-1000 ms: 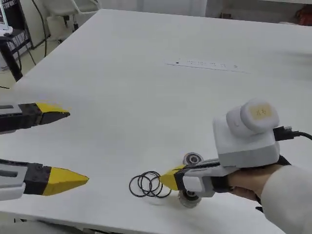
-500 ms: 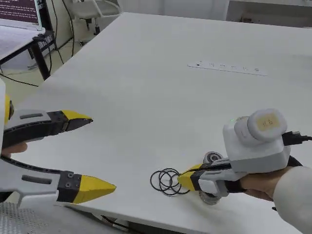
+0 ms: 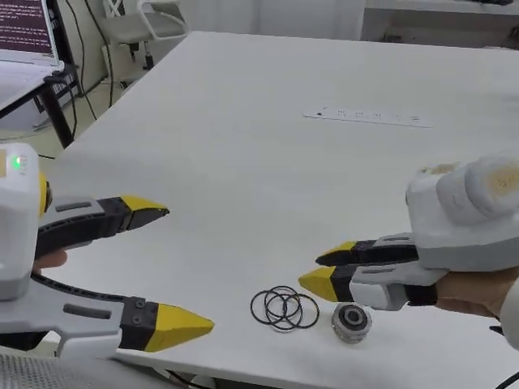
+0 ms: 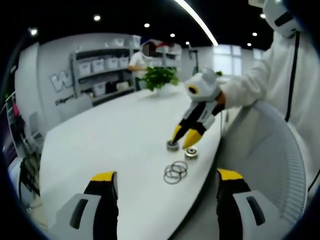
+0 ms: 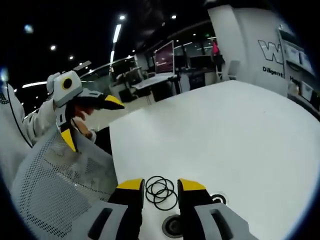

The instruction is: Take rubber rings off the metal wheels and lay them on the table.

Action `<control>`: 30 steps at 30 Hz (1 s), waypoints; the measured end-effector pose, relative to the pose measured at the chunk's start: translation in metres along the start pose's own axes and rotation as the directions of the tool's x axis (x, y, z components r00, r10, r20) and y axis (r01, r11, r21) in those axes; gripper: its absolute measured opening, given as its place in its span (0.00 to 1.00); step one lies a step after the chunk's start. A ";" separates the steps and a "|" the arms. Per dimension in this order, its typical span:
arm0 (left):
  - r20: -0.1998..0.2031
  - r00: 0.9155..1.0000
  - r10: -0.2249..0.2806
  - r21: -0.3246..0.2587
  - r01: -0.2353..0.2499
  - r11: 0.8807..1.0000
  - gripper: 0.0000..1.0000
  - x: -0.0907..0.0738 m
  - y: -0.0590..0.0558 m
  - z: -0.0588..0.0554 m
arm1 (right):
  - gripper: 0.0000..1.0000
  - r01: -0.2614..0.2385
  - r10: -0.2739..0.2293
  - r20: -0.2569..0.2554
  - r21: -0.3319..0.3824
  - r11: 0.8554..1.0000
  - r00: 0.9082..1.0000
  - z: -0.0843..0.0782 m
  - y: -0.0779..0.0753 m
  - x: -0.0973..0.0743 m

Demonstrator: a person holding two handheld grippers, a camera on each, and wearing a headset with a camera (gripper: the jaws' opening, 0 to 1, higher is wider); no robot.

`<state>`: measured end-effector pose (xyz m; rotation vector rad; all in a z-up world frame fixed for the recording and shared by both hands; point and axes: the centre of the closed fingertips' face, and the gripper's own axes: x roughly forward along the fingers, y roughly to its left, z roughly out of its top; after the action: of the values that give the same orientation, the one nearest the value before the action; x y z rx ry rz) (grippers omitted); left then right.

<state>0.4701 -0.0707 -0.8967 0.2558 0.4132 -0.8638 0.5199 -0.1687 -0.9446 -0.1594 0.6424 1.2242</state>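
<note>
Several black rubber rings [image 3: 284, 308] lie overlapped in a small pile near the table's front edge, also visible as the rings [image 4: 174, 171] and the rings [image 5: 161, 192]. A metal wheel [image 3: 352, 318] rests just right of them. Two wheels [image 4: 172, 145] [image 4: 190, 153] show beyond the rings, and two wheels [image 5: 172, 226] [image 5: 217, 199] sit by the right jaws. My right gripper [image 3: 310, 271] hovers above the rings and wheel, its jaws slightly apart and holding nothing. My left gripper [image 3: 188, 270] stands wide open at the left, off the rings, with nothing in it.
A long white strip [image 3: 365, 117] lies mid-table. A monitor [image 3: 28, 28] and a chair [image 3: 146, 24] stand beyond the left edge. A mesh chair back [image 5: 60, 195] sits by the table's near edge. The white tabletop [image 3: 243, 146] stretches far behind.
My right gripper has lifted off the wheel and now hangs above the table. The wheel under it is uncovered. My left gripper has come further into the picture as the camera shifted.
</note>
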 end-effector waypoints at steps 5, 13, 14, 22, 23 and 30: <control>-0.009 1.000 -0.002 0.004 0.002 1.000 0.83 0.000 0.001 0.000 | 0.44 0.026 -0.027 0.067 0.027 0.999 0.997 0.016 -0.005 -0.024; -0.010 1.000 0.010 -0.007 -0.011 1.000 0.84 -0.004 0.006 -0.001 | 0.70 0.087 -0.088 0.171 0.015 0.996 0.981 0.036 -0.018 -0.063; -0.010 1.000 0.013 -0.008 -0.013 1.000 0.85 -0.005 0.007 -0.001 | 0.76 0.092 -0.093 0.177 0.016 0.996 0.980 0.037 -0.019 -0.066; 0.002 0.998 0.058 -0.035 -0.058 0.998 0.90 -0.011 0.020 -0.003 | 0.93 0.141 -0.140 0.181 0.007 0.990 0.973 0.023 -0.021 -0.087; 0.002 0.998 0.063 -0.037 -0.062 0.997 0.91 -0.012 0.022 -0.003 | 0.97 0.153 -0.154 0.170 0.020 0.988 0.973 0.016 -0.022 -0.089; -0.002 0.995 0.104 -0.065 -0.104 0.992 1.00 -0.014 0.030 -0.008 | 0.99 0.169 -0.177 0.106 0.077 0.983 0.978 -0.023 -0.024 -0.096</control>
<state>0.4829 -0.0395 -0.8954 0.2145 0.4224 -0.7467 0.5145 -0.2666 -0.9171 -0.0872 0.5589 1.0344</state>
